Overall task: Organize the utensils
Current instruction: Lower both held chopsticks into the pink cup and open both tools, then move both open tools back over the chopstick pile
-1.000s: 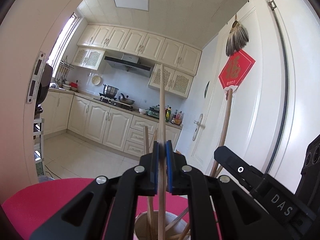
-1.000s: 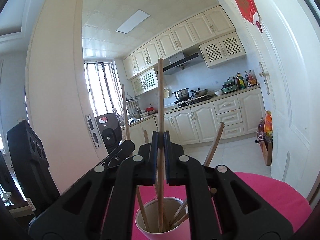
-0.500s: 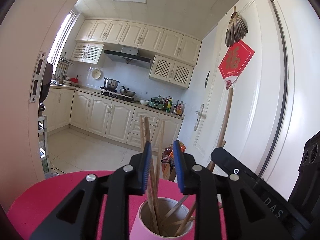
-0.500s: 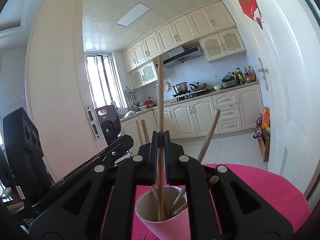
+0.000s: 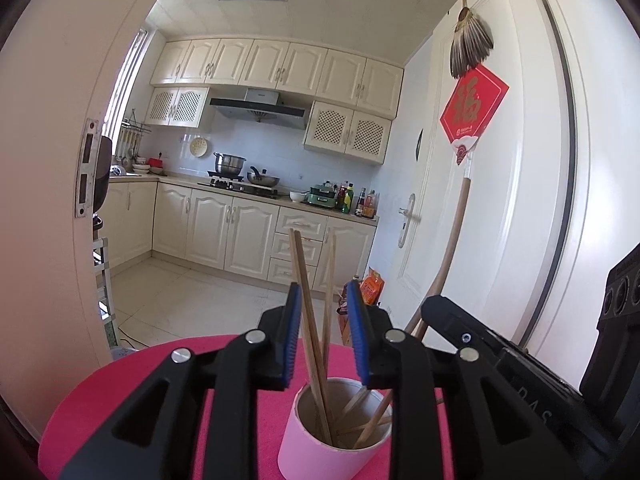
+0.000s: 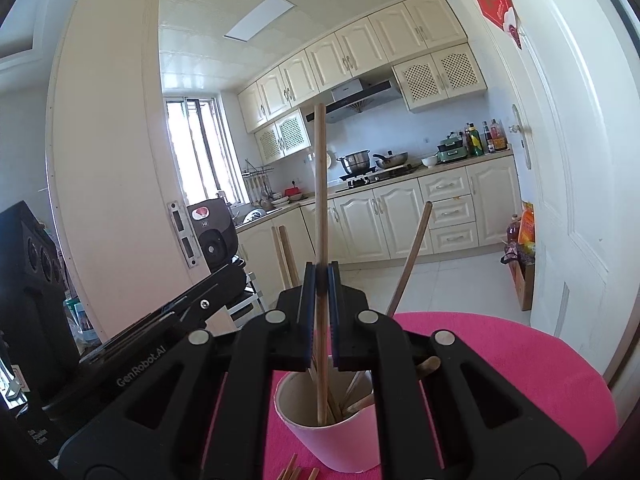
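Chopsticks, plain wooden ones [image 5: 316, 360], stand loose in the pale pink paper cup [image 5: 320, 456] on the round magenta-covered worktop [image 5: 140, 384]. Left gripper [image 5: 322, 332] sits level just above the cup rim, blue-padded jaws parted a little; two sticks rise through the gap, touching neither pad, tops leaning to 12 and 1 o'clock. More sticks lie slanted low in the cup, toward 3 o'clock.

Right gripper [image 6: 320, 312] is over the same cup [image 6: 332, 436] from the other side, jaws pinched tight on one upright wooden chopstick [image 6: 320, 184]; its lower end reaches inside the cup, whether it touches bottom cannot be told. Another stick [image 6: 412, 256] leans out toward 1 o'clock, two more poke up at 11 o'clock behind the jaws. A few stick ends [image 6: 296, 470] lie on the cloth at 6 o'clock, just beside the cup base.

Each gripper's black body shows in the other's view: right one at 3 o'clock, left one at 9 o'clock. Cream kitchen cabinets [image 5: 248, 236] behind, white door [image 5: 520, 200] at 3 o'clock.
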Demonstrator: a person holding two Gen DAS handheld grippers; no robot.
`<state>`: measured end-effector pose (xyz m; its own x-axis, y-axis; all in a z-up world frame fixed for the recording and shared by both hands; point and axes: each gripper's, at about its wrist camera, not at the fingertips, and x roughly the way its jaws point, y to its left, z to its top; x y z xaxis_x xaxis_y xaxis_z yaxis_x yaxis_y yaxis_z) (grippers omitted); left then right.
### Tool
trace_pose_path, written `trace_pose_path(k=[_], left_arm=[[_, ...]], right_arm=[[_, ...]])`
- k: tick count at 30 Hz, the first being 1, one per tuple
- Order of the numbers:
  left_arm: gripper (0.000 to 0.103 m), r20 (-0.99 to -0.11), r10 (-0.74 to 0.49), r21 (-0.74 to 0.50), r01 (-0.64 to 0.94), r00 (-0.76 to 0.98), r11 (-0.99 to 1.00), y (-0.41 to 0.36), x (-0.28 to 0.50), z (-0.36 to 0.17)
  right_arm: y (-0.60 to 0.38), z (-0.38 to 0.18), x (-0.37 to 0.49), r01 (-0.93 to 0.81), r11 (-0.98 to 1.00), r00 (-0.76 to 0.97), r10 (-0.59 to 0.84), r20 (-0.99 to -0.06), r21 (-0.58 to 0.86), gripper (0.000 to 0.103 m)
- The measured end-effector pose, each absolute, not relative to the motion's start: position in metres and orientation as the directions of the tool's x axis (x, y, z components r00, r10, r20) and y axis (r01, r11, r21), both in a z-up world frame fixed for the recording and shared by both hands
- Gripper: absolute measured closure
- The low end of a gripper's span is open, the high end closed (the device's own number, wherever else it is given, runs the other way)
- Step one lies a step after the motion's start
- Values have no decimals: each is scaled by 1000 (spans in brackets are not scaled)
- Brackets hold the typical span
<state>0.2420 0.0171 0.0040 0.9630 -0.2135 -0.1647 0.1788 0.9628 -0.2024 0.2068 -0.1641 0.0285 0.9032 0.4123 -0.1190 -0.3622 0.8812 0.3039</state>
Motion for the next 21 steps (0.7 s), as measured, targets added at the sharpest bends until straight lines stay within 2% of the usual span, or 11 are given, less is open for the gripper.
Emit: trace_pose_path(k=[2, 5, 7, 18, 21], left_arm=[[71, -166, -209, -199, 174, 964, 964, 17, 239, 6], [69, -165, -196, -190, 164, 967, 968, 17, 233, 8], [63, -172, -187, -182, 156, 967, 971, 18, 229, 10], [58, -181, -150, -152, 123, 972, 981, 18, 193, 24], [52, -200, -141, -148, 113, 969, 983, 18, 181, 27]], right_arm=[[-164, 30, 204, -359, 883, 904, 410, -123, 302, 96], [-165, 32, 198, -353, 886, 906, 404, -126, 300, 96], [-166, 33, 195, -347, 890, 909, 397, -128, 296, 96], [-176, 52, 161, -337, 897, 918, 380, -111, 285, 96], [-178, 58, 148, -336, 901, 920, 376, -107, 275, 96]])
